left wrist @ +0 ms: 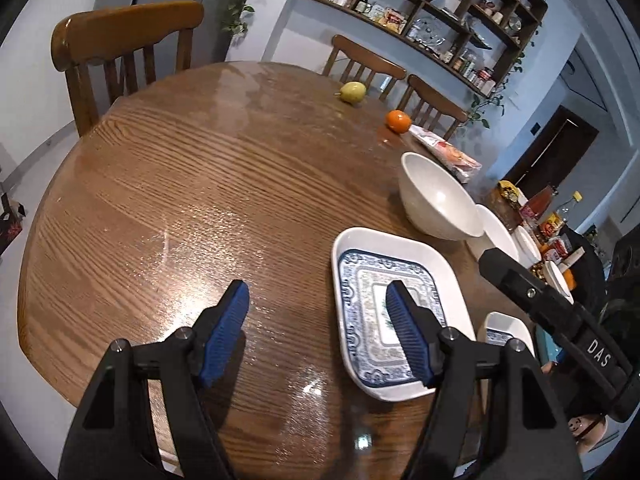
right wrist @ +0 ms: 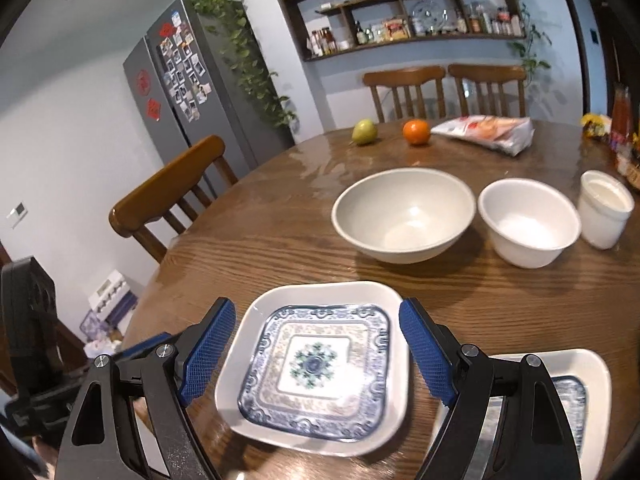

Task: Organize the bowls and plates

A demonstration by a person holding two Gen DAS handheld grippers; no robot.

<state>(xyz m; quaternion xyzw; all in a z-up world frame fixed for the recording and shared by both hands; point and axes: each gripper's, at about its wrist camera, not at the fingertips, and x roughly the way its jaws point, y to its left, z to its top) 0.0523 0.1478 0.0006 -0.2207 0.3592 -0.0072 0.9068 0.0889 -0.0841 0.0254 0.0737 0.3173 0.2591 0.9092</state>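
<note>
A square white plate with a blue pattern [right wrist: 316, 364] lies on the round wooden table [right wrist: 500, 312]. My right gripper [right wrist: 316, 306] hovers over it, open, with a blue pad on either side and neither touching it. The same plate [left wrist: 360, 276] shows in the left wrist view, partly behind the right finger of my open, empty left gripper [left wrist: 317, 288]. A second, similar plate [right wrist: 580, 376] lies to the right. Beyond them stand a large white bowl [right wrist: 404, 216], a smaller white bowl [right wrist: 528, 224] and a white cup [right wrist: 606, 208].
A pear [right wrist: 364, 132], an orange [right wrist: 416, 132] and a snack packet [right wrist: 488, 128] lie at the table's far side. Bottles and jars [right wrist: 622, 128] crowd the right edge. Wooden chairs [right wrist: 168, 196] ring the table, and the left half of the table [left wrist: 180, 180] is bare wood.
</note>
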